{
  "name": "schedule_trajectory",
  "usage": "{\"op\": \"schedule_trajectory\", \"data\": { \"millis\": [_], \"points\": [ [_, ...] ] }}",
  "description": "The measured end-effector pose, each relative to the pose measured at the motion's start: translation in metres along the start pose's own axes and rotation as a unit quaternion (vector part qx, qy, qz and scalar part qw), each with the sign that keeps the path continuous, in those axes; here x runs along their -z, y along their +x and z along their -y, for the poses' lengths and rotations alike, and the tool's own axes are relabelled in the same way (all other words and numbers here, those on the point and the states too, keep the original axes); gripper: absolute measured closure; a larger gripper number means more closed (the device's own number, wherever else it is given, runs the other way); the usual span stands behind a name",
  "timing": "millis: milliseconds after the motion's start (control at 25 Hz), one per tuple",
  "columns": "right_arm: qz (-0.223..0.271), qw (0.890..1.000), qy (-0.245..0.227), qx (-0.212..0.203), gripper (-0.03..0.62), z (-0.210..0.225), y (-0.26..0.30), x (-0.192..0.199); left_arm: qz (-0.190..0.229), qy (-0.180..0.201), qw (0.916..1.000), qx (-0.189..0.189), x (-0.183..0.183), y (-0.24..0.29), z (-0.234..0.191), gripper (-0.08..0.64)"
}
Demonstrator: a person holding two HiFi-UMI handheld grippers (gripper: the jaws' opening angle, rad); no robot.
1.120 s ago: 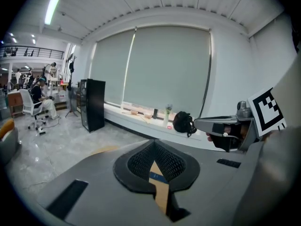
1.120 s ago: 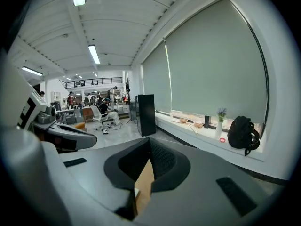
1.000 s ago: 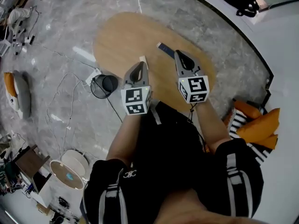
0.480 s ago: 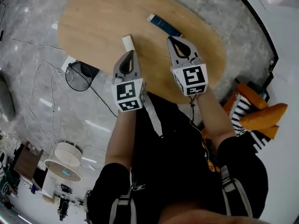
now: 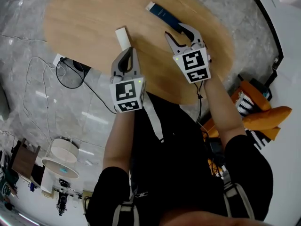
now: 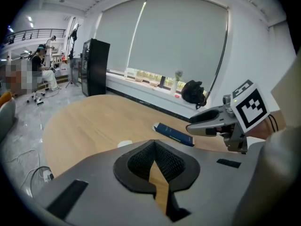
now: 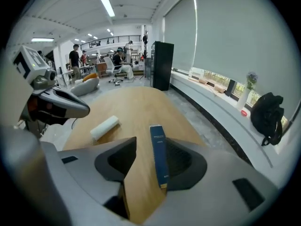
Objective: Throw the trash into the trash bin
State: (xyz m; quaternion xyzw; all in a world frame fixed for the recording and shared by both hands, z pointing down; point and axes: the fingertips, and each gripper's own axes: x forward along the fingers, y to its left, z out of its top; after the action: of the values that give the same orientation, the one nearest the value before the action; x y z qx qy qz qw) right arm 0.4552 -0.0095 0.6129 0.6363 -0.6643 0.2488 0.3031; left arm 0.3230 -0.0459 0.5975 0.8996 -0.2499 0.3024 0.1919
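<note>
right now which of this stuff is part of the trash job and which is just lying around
Job, as far as I can judge: blue box, white roll, wire trash bin.
Lying about: orange cushions, black backpack, black cabinet.

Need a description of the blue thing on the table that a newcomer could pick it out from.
Find the rounded wooden table; two small things lie on it. The blue box is the farther one, on the right. Unlike the short white roll to its left, it is long, flat and dark blue.
</note>
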Motion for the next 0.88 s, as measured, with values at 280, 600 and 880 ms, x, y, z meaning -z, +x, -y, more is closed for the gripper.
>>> {"op": "schedule_trajectory", "data": {
  "millis": [280, 600, 880],
  "points": [
    [-0.049, 0.999, -0.01, 0.002, 0.411, 0.027, 0.043, 0.012, -0.009, 0.002, 0.9999, -0.007, 0.008, 0.002, -0.004, 0.548],
    [-0.114, 0.992, -0.04, -0.018, 0.39, 0.029, 0.087, 0.042, -0.01, -0.011, 0.9995, -0.029, 0.018, -0.007, -0.018, 0.548],
    [-0.081, 0.996, -0.034, -0.03, 0.395, 0.019, 0.059, 0.019, 0.009, -0.054, 0.997, -0.056, 0.016, -0.021, -0.036, 0.548]
  ]
}}
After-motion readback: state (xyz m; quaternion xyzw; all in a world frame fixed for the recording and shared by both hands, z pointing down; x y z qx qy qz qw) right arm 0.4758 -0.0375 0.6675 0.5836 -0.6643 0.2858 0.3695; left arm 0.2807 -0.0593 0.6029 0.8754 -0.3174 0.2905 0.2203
